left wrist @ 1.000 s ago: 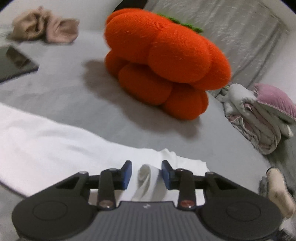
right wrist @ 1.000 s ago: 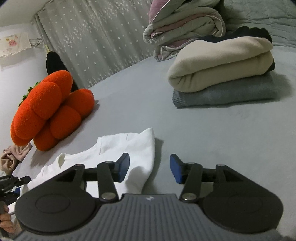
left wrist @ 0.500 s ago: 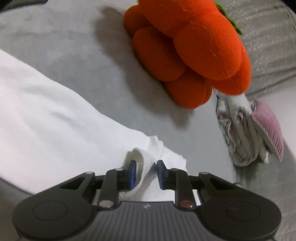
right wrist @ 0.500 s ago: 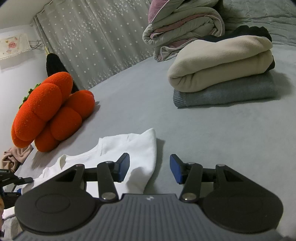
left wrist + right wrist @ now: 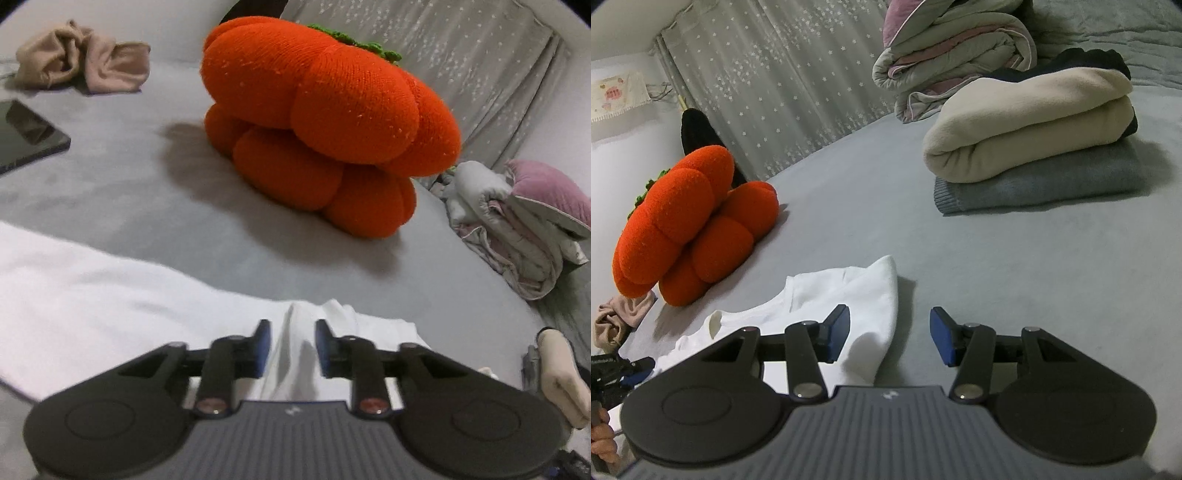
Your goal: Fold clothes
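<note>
A white garment [image 5: 122,295] lies spread on the grey bed. My left gripper [image 5: 290,349] has its jaws part open, with a raised fold of the white cloth [image 5: 295,332] between the blue pads, which stand apart from it. In the right wrist view the same garment [image 5: 857,295] lies at lower left with its neckline showing. My right gripper [image 5: 889,334] is wide open and empty, over the garment's right edge.
An orange pumpkin cushion [image 5: 325,125] sits beyond the garment. A beige crumpled cloth [image 5: 81,66] and a dark tablet [image 5: 22,136] lie far left. A rolled quilt [image 5: 524,229] is at right. Folded cream and grey clothes [image 5: 1034,147] are stacked far right.
My left gripper closed in on the raised cloth fold half a second ago, then opened wider and tilted back up. My right gripper stayed open and nearly still.
</note>
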The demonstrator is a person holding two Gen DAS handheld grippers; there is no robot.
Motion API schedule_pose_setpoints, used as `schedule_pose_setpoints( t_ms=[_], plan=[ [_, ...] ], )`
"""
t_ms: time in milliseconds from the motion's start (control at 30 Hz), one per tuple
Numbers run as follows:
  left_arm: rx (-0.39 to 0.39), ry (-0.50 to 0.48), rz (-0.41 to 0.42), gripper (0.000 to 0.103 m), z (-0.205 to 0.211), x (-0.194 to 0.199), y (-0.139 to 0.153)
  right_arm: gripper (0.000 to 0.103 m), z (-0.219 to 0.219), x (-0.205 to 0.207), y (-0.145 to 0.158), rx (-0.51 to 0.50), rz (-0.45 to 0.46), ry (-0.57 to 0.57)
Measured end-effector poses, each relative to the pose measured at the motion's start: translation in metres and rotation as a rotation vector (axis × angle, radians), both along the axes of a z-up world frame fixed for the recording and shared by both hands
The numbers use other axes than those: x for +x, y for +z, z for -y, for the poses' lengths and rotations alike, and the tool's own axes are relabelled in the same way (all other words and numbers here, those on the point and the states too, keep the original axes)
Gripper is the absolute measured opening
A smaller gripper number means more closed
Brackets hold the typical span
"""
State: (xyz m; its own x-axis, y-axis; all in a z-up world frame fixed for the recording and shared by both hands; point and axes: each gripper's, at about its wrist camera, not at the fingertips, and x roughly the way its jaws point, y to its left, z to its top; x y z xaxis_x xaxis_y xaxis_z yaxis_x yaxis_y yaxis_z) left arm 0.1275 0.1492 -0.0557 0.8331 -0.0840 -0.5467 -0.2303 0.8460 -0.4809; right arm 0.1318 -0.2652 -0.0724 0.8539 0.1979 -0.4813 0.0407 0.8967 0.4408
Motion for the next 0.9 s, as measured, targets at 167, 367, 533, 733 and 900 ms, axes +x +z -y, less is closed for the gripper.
schedule_pose_setpoints(
  t_ms=[167,367,533,733,900],
  plan=[
    [0.002,-0.024,-0.029,0.032,0.001,-0.007,-0.001,0.053,0.000,-0.004,0.001,-0.017,-0.003,0.001],
    [0.089,-0.065,-0.041,0.011,0.004,-0.016,0.002,0.040,-0.008,-0.015,0.002,-0.038,-0.044,0.028],
    [0.064,-0.113,-0.007,0.009,-0.008,-0.026,0.011,0.004,-0.012,-0.020,0.008,-0.065,-0.059,0.073],
    [0.160,-0.142,-0.061,0.022,-0.002,-0.023,0.004,0.000,0.002,-0.029,0.013,-0.139,-0.084,-0.002],
    [0.170,-0.103,-0.031,0.049,-0.012,-0.047,0.012,0.016,0.016,-0.043,0.018,-0.167,-0.095,-0.050]
  ],
)
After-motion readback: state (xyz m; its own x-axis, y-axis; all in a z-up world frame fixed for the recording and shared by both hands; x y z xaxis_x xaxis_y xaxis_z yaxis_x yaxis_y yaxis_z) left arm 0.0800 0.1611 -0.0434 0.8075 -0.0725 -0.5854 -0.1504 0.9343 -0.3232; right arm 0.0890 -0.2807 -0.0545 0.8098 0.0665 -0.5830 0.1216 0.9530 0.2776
